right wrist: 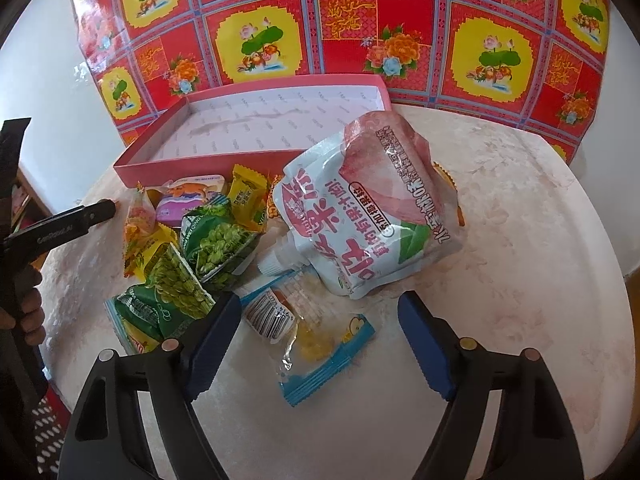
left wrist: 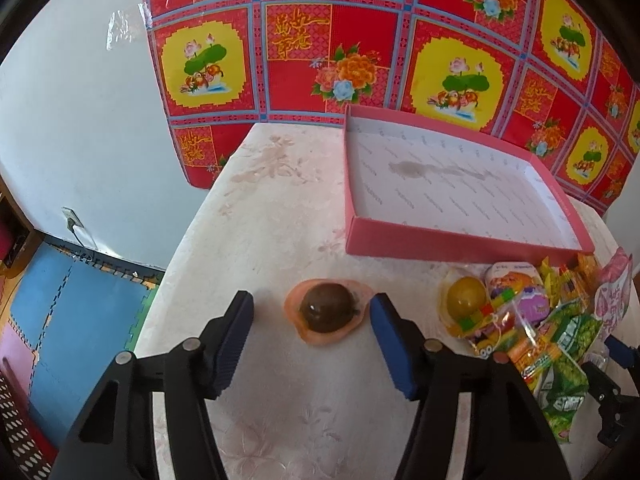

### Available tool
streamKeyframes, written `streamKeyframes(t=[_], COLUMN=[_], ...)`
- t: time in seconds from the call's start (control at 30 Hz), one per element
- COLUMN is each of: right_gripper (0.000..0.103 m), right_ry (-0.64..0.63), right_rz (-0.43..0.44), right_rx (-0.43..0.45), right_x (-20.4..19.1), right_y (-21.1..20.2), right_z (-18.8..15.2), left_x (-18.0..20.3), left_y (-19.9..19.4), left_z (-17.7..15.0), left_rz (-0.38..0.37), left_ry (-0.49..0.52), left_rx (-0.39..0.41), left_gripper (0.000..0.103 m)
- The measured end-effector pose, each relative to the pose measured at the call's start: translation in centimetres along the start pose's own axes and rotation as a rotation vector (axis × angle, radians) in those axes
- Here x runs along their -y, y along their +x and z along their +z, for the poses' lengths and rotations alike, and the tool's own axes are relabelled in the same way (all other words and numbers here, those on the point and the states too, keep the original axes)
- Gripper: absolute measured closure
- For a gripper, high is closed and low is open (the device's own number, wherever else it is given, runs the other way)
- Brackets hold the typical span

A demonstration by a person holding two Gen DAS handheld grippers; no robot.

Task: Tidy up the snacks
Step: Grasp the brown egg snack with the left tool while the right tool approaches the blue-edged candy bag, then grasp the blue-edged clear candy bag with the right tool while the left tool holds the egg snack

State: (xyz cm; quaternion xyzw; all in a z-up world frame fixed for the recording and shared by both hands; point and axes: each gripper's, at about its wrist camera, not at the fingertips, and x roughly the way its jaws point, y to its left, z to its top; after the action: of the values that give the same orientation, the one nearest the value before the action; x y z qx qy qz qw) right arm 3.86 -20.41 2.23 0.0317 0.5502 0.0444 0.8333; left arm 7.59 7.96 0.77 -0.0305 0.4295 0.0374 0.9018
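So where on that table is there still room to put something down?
The pink box is bare inside. The tablecloth left of the box is free, down to the brown jelly cup. The table's right side, past the white pouch, is bare too. It's crowded in front of the box, where the snack pile sits.

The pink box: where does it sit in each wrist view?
Left wrist: the pink box lies upper right on the table, empty, beyond the snack pile.
Right wrist: it lies upper left, behind the snacks.
Shared landmark: the red flowered cloth hanging behind the table.
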Motion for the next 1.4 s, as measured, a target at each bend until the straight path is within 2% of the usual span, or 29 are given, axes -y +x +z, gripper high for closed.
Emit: streamKeyframes(t=[0.2,0.33,0.7,0.9,1.07,1.4], right_gripper=[0.021,0.021,0.022,0.035,0.051,0.071], right_ry=[0.003,0.001,-0.005,-0.008,0.000,0.012], right_rz=[-0.005,-0.005,-0.001,0.014,0.026,0.072], right_rx=[0.010,0.012,0.016,0.024,0.026,0.029], right_x=[0.0,0.0,-0.3,-0.5,-0.5,-0.5], right_y=[0.0,0.0,-0.1,-0.4,-0.6,-1.5], right_z=[0.0,-0.1,-0.4,-0.5,-0.7,-1.2], left_x=[0.1,0.2,0.0,0.1,0.1,0.5], left_y=[0.2,0.1,-0.6,-1.0,-1.6,-2.8], left_z=[0.0,0.0,-0.4,-0.6,-0.8,-1.1], left_rz=[0.018,0.015,-0.016,-0.036,-0.045,-0.069], left_ry=[-0.001,-0.002,-0.022,-0.029,-0.034,-0.026], left_rx=[-0.006,0.001,0.002,-0.005,0.000,0.012], left_gripper=[0.042,0.059,0.060,0.060,0.060,0.060])
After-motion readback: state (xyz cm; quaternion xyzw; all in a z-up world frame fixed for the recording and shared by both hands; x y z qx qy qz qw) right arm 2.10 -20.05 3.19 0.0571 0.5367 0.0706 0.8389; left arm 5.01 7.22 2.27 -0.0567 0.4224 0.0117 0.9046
